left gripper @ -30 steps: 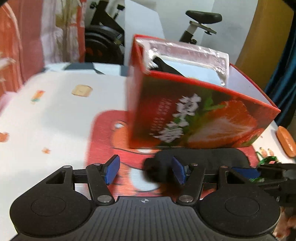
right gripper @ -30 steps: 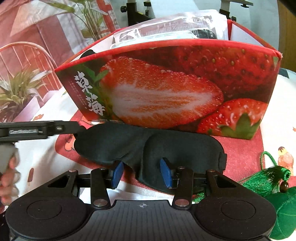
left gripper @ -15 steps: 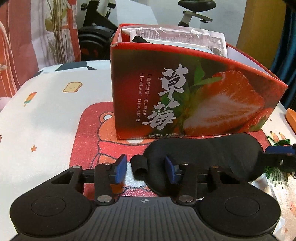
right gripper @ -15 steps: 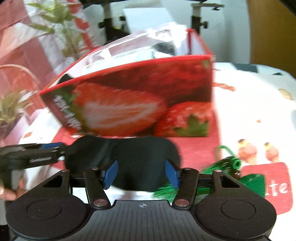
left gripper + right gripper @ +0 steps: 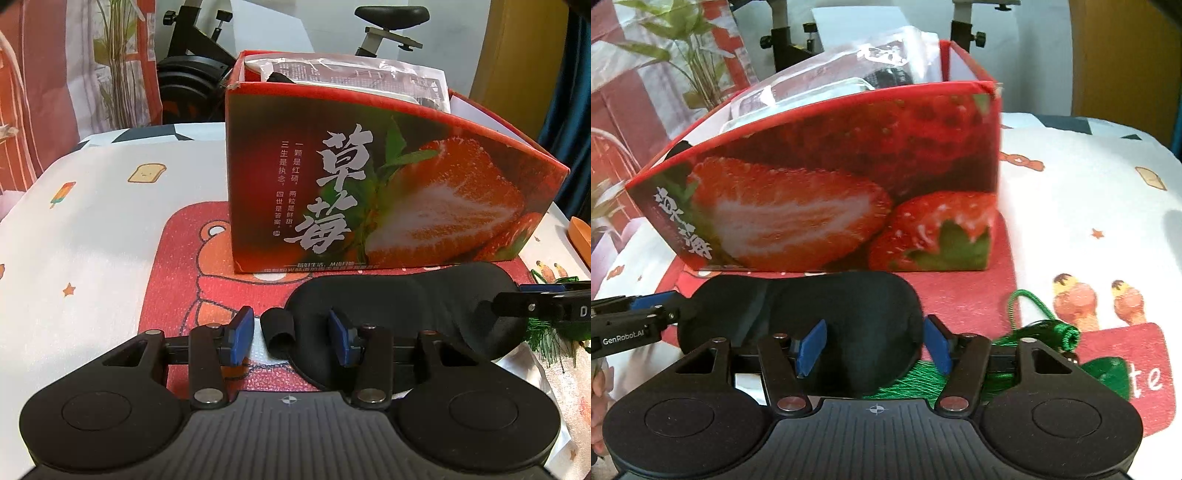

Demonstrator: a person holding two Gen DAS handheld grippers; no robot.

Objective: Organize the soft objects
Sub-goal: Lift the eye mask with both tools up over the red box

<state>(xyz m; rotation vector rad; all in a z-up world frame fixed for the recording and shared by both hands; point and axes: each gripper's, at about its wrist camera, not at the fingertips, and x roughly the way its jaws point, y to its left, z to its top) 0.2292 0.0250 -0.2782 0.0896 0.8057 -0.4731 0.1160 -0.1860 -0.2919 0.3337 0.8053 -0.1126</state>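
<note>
Reds, black, green and blue over a pale cartoon-printed cloth.

The tall red cardboard box (image 5: pixel 369 192) carries a photo print of cut strawberries with green leaves and white brush-style characters on its dark red face. The soft black fabric eye mask (image 5: pixel 399 306) is plain, matte black all over. Under both lies a red mat with a cartoon bear print (image 5: pixel 192 258), set on the white cloth-covered surface (image 5: pixel 92 221) dotted with toast, ice-lolly and star motifs. The bright green tasselled cord ornament (image 5: pixel 1049 332) is a glossy emerald. Both black plastic grippers (image 5: pixel 291 332) (image 5: pixel 875 345) have blue pads on their jaws.
</note>
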